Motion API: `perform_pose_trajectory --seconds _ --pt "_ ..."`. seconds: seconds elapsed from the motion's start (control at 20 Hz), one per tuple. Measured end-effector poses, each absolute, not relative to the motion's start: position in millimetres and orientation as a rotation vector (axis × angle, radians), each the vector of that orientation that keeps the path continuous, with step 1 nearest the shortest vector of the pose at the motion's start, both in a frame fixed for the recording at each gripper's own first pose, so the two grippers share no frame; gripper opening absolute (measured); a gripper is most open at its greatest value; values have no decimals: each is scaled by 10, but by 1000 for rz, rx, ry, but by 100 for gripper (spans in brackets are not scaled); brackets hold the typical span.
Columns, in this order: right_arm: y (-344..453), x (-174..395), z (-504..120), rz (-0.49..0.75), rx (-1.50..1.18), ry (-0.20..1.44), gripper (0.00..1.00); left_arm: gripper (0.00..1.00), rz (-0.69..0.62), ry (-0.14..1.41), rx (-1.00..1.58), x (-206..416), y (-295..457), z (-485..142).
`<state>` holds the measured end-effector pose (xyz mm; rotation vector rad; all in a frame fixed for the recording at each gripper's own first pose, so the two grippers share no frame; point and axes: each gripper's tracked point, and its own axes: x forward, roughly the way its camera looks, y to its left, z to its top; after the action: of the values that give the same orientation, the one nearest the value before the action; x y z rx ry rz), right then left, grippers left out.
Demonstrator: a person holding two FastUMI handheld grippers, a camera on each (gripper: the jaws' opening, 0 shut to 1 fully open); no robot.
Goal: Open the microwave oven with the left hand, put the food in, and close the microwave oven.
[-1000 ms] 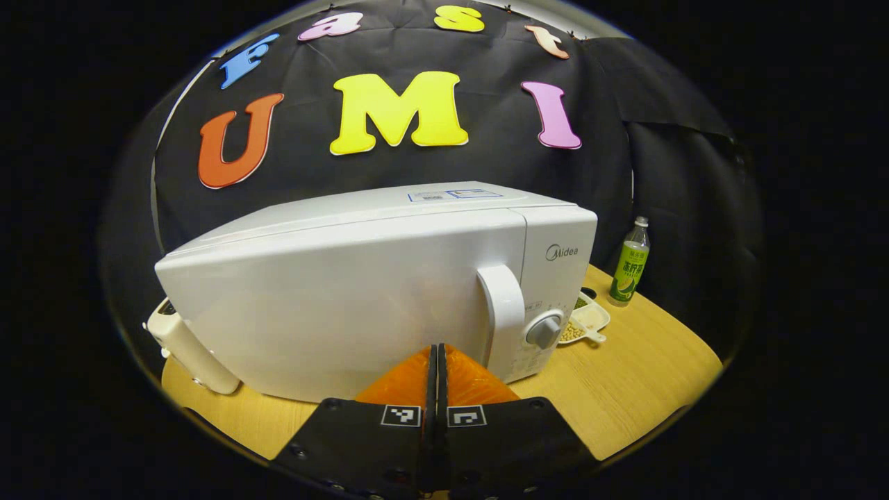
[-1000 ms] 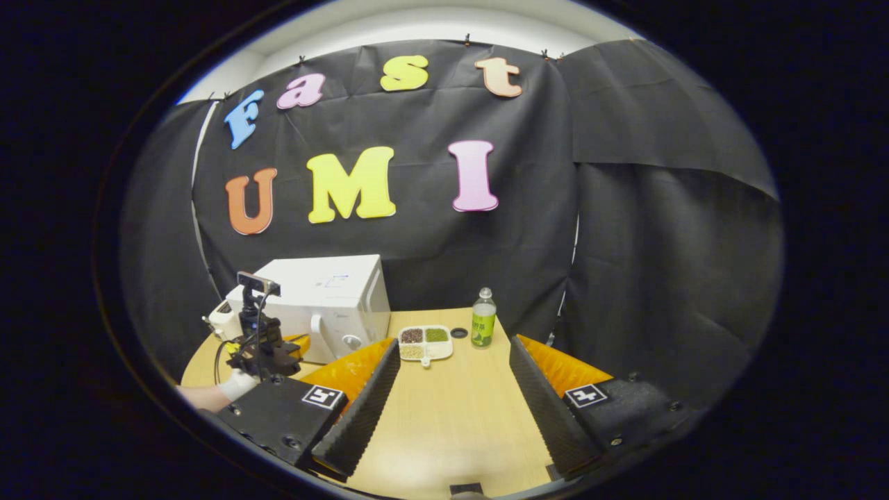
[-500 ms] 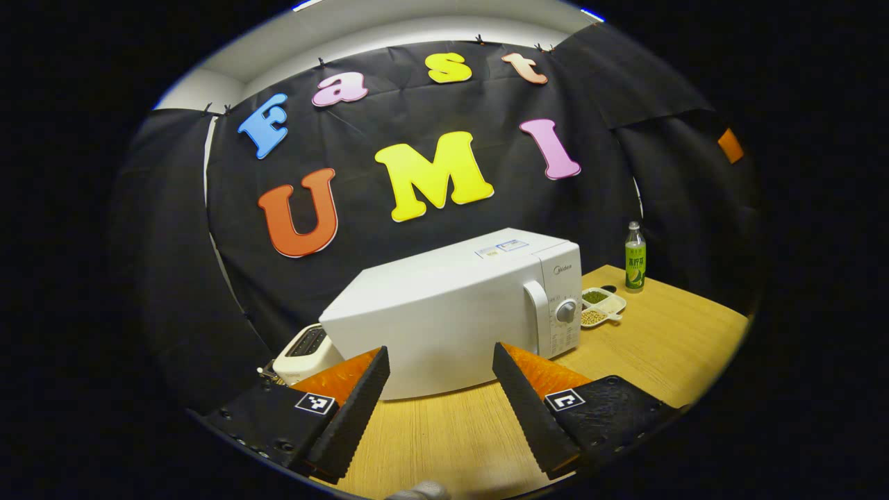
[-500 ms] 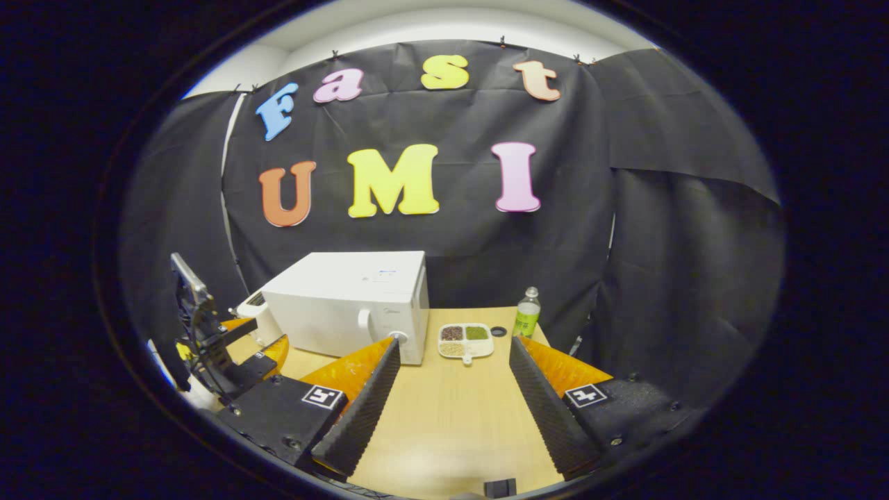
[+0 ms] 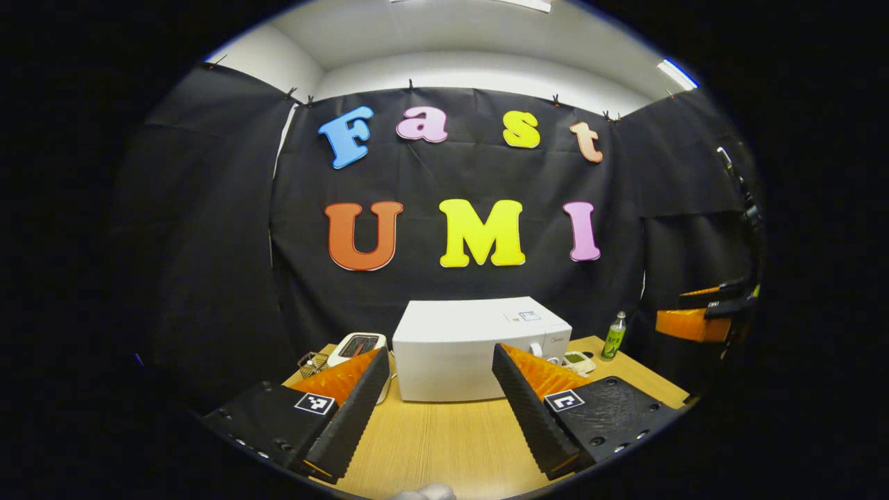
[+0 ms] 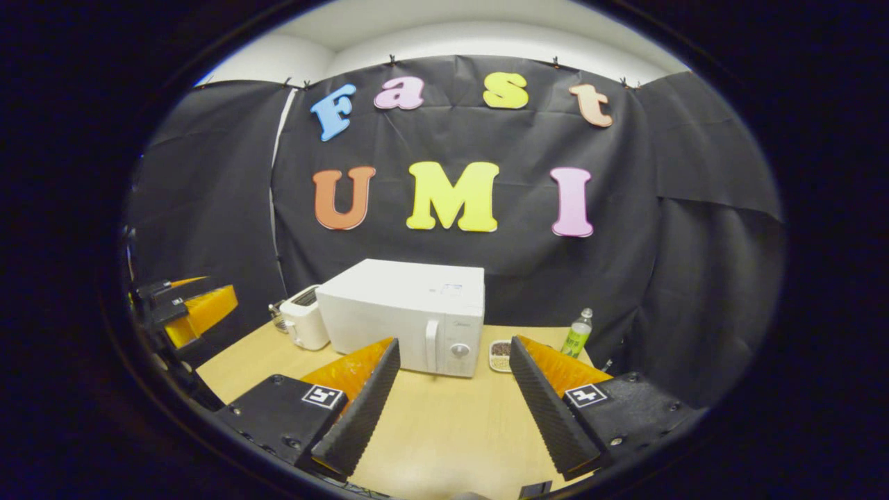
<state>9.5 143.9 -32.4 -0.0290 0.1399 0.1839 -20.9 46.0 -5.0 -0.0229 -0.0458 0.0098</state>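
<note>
a white microwave oven (image 6: 410,316), door closed, sits at twelve o'clock on the wooden table (image 6: 444,430). a divided food tray (image 6: 500,355) lies just beside it at three o'clock. both the left tongs (image 5: 441,403) and right tongs (image 6: 451,410) hover spread apart, holding nothing.

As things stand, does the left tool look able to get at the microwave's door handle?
Probably yes. The left tool is open and empty, and bare table lies between it and the microwave. The door handle sits on the closed front with nothing before it, though the tool is held well back.
</note>
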Motion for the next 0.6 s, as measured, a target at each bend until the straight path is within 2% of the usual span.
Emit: perform_pose_trajectory --seconds 0.4,0.45,0.5,0.55,0.6 --pt "1447 -72 -122 158 41 80 92 94 1 -61 -39 -375 569 170" --pt "1420 -87 -107 150 44 75 100 94 -4 -56 -35 -366 572 164" --pt "1407 -107 -80 145 45 68 100 94 -10 -57 -29 -370 569 173" --pt "1390 -124 -43 137 43 59 92 94 -15 -56 -27 -367 563 176" --pt "1364 -139 -18 128 39 52 92 94 -23 -54 -28 -360 556 176"
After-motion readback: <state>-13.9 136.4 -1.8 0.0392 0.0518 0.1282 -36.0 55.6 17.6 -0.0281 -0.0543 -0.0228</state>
